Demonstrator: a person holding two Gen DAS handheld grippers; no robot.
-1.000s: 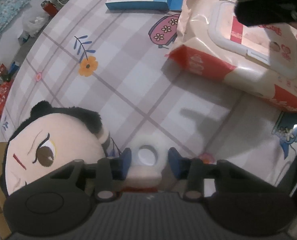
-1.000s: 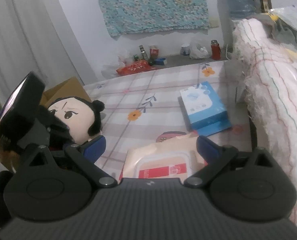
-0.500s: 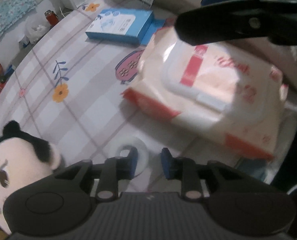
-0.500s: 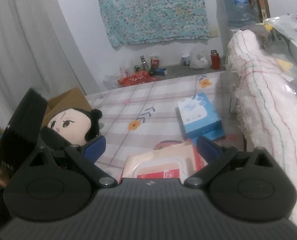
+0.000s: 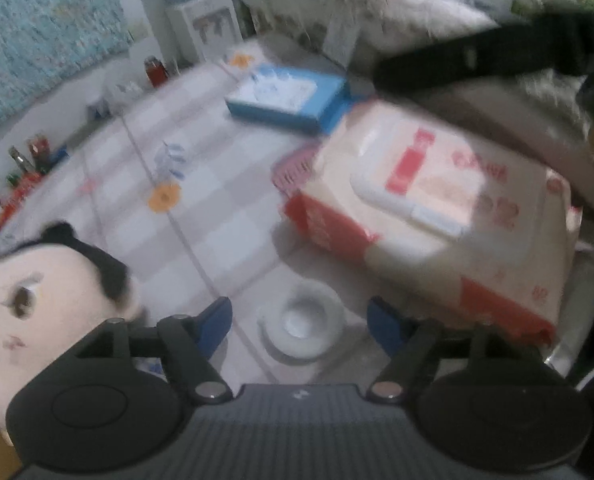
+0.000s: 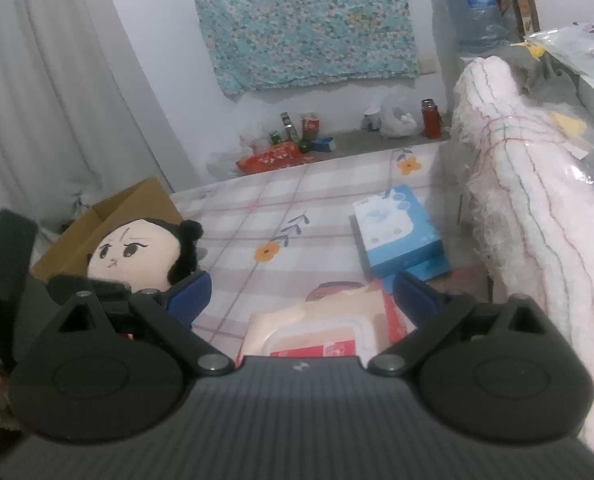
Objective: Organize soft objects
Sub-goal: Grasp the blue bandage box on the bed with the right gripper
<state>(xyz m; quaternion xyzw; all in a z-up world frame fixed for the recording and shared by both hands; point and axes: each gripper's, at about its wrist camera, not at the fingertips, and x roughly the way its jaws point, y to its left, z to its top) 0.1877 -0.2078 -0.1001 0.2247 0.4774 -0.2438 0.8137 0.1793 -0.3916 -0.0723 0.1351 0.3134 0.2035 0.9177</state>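
A white tape roll (image 5: 300, 334) lies flat on the checked tablecloth (image 5: 217, 224) between the blue pads of my left gripper (image 5: 299, 314). Its jaws are opening and the pads stand clear of the roll on both sides. A plush doll head (image 5: 37, 292) with black hair rests just left of that gripper. A peach and red wet-wipes pack (image 5: 437, 216) sits to its right. My right gripper (image 6: 303, 292) hovers open over the wipes pack (image 6: 321, 322), holding nothing. In that view the doll head (image 6: 137, 252) lies at the left.
A blue tissue box (image 6: 397, 232) lies beyond the wipes pack. A rolled pink blanket (image 6: 537, 208) lines the right side. A cardboard box (image 6: 109, 220) stands behind the doll. Bottles and bags (image 6: 297, 136) sit along the far wall.
The left jaws narrowed beside the white roll, then spread wide around it. The left view tilted up and shifted toward the wipes pack. The right view hardly changed.
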